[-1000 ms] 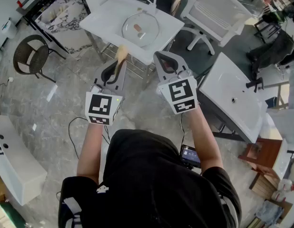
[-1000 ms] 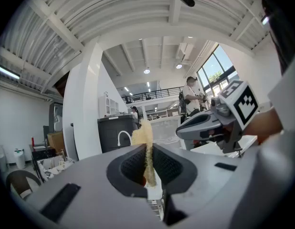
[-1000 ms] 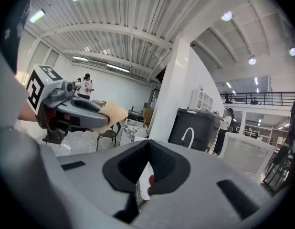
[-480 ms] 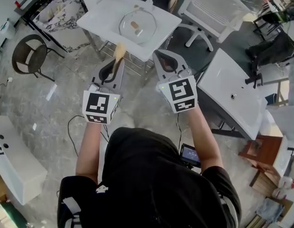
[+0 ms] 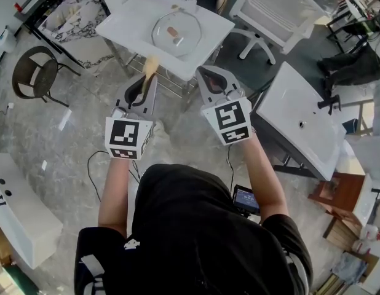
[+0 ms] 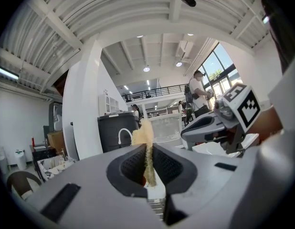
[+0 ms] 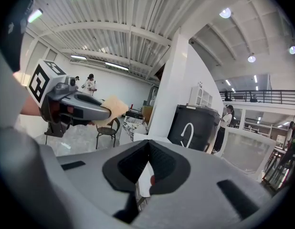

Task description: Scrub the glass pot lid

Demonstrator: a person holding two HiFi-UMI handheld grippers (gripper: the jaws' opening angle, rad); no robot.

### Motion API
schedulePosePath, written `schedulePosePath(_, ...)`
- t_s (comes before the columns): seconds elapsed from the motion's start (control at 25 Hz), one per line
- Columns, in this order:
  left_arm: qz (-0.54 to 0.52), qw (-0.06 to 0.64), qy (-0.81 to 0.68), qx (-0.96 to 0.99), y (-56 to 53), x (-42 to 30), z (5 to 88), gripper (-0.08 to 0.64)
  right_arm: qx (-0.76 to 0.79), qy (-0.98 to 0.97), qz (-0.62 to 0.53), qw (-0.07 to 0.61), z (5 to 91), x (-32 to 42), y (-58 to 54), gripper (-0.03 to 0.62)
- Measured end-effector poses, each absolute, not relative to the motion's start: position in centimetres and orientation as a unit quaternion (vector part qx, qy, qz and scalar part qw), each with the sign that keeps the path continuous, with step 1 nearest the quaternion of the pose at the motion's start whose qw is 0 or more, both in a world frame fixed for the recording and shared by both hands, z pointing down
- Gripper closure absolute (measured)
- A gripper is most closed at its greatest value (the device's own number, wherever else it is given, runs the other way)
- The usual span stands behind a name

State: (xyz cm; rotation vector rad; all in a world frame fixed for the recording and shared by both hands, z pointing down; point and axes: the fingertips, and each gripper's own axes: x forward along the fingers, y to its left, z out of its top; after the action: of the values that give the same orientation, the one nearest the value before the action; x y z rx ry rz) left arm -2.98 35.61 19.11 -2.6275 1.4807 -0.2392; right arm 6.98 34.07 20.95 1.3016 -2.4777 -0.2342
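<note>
**Head view.** The round clear glass pot lid [image 5: 176, 34] lies flat on the white square bench [image 5: 125, 17] with its brownish knob [image 5: 173, 31] facing up. It is well ahead of both tools. The left gripper [image 5: 147, 82] carries a tan scrubbing sponge [image 5: 150, 66], whose free end pokes out past the tips toward the bench's near edge. The right gripper [image 5: 206, 74] hangs just beside it at much the same reach. Neither tool is over the lid.

**Left gripper view.** The jaws are pinched almost together on the sponge, which stands edge-on as a thin strip between the pads with a ragged tuft above them. The head view cannot show how narrow this hold is. The lid is out of sight here, hidden below the gripper's body.

**Right gripper view.** The jaws are fully closed and hold nothing. A sliver of white bench shows beneath them, with a reddish speck too small to identify. The other gripper and its sponge appear off to the left.

**Risks.** The lid rests loose on a smooth bench, and nothing steadies it while the right jaws are closed and away from it. A firm scrubbing stroke could likely push it sliding toward an edge. Because the sponge is gripped so thinly, it may also fold or pull free under pressure, letting the hard jaw tips strike the glass.
</note>
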Motion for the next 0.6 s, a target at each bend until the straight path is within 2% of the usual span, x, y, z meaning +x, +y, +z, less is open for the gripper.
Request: schedulePosePath(0.6,-0.073,0.037,0.472,-0.878,21.6,-4.7,20.3,0.543,0.459,-0.863,-0.066,0.2,23.3,4.8,20.9,0.597)
